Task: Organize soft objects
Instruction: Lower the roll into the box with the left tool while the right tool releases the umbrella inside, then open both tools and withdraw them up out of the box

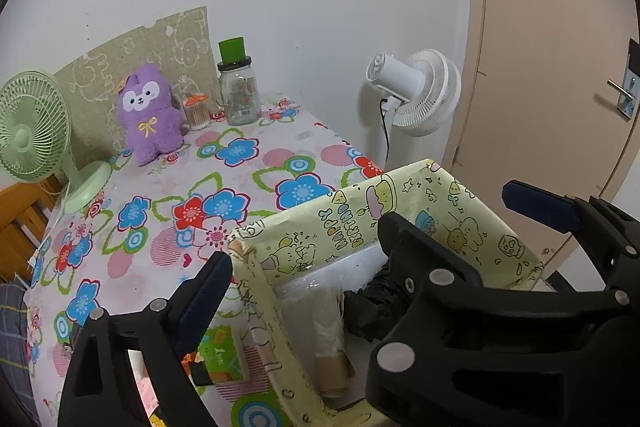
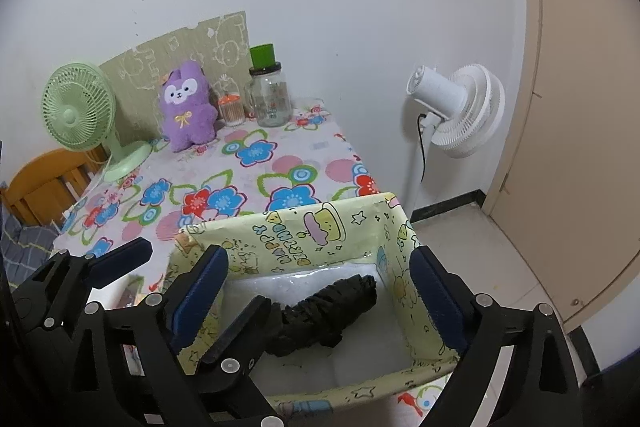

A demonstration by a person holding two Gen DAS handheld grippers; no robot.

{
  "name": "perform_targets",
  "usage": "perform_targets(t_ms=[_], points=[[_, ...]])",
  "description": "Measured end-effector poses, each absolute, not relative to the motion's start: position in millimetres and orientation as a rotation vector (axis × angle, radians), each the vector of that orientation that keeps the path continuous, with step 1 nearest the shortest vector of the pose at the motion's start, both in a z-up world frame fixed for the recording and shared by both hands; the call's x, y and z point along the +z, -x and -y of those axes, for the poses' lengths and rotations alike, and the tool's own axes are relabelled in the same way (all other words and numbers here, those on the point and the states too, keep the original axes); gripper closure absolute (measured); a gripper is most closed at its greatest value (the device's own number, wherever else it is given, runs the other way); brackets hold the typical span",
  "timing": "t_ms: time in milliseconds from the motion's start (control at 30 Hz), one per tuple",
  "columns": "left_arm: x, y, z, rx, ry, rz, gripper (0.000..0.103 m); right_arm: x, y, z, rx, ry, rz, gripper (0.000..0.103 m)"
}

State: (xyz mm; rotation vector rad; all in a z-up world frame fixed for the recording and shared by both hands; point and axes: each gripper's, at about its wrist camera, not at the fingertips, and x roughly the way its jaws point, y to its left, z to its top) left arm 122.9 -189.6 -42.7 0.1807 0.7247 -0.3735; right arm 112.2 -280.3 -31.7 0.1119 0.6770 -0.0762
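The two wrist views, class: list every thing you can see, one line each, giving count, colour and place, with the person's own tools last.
folded umbrella: one, black, lying inside the box
paper-covered box: one, pale yellow with cartoon print, near edge of the table
plush toy: one, purple, far end of the table, against a patterned board
glass jar: one, clear with a green cap, right of the plush
small cotton-swab pot: one, clear with an orange lid, between plush and jar
desk fan: one, light green, left rear of the table
floor fan: one, white, beside the table near the door
floral tablecloth: one, white with bright flowers, covering the table
left gripper: one, black with blue pads, open over the box
right gripper: one, black with blue pads, open over the box
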Motion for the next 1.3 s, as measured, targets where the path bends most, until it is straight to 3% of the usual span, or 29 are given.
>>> perform_targets(t_ms=[1300], points=[[-13,-55,115,-0.303,-0.157,-0.625,0.005,3,-44,203,-0.049,-0.027,-0.583,0.006]])
